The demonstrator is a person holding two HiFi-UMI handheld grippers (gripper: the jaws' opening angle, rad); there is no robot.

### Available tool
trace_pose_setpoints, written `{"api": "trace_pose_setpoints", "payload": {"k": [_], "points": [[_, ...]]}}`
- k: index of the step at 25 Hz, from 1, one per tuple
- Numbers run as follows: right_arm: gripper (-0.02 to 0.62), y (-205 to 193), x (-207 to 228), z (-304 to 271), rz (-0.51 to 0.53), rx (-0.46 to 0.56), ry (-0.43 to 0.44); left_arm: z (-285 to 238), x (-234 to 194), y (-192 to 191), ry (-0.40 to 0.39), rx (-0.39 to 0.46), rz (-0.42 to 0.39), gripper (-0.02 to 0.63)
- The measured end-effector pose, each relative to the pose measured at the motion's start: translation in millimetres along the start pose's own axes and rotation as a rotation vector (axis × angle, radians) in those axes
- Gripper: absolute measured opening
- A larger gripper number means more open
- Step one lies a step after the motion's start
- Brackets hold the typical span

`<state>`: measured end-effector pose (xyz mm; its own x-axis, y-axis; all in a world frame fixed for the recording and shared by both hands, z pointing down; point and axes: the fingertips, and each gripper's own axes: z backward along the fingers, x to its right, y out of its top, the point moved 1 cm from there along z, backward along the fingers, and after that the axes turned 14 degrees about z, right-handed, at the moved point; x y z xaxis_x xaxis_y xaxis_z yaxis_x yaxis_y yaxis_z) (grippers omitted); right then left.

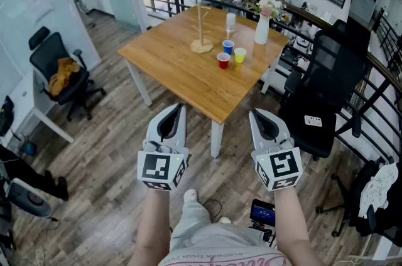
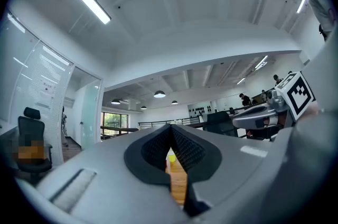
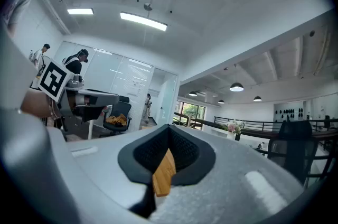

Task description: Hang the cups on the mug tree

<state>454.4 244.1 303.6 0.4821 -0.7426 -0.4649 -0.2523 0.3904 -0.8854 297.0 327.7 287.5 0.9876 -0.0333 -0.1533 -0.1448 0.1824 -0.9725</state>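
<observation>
Both grippers are held out level in front of the person, side by side, well short of the surface (image 1: 182,73).

- left gripper (image 1: 178,109): jaws together, tips meeting, nothing between them. Its own view shows only a thin strip of wood through the slit below the tips.
- right gripper (image 1: 254,113): jaws together too, empty. Same strip of wood shows behind the pads in its view.

Task items, all on the wooden surface and far from both grippers:
- mug tree (image 1: 201,32): upright near the far edge on a round base, with bare pegs.
- blue cup (image 1: 228,46): just right of the tree base.
- red cup (image 1: 223,60): just in front of the blue one.
- yellow cup (image 1: 240,55): beside the red, to its right. The three sit in a tight cluster, all upright, none hung yet.
- clear glass (image 1: 230,22): behind the cluster, upright.
- white vase (image 1: 262,30) with flowers: right of the glass, near the surface's far right edge.

A black office chair (image 1: 320,95) stands right of the surface. Another chair (image 1: 59,73) stands off to the left with something orange on its seat.
</observation>
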Motion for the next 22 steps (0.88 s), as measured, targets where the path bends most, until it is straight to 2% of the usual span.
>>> {"api": "trace_pose_setpoints", "payload": {"k": [8,13,22], "points": [[0.000,-9.6,5.3,-48.5,-0.021,-0.014,-0.023,-34.8,-41.5,-3.4,-0.005,-0.010,0.007,0.011],[0.002,-13.7,5.8,-100.2,-0.067,-0.004,-0.049,-67.9,-86.4,-6.0,-0.030,-0.022,0.011,0.011],[0.002,-11.1,-1.1,-197.5,-0.080,-0.025,-0.116,-117.4,-178.5,-3.2,-0.065,-0.032,0.029,0.011]]}}
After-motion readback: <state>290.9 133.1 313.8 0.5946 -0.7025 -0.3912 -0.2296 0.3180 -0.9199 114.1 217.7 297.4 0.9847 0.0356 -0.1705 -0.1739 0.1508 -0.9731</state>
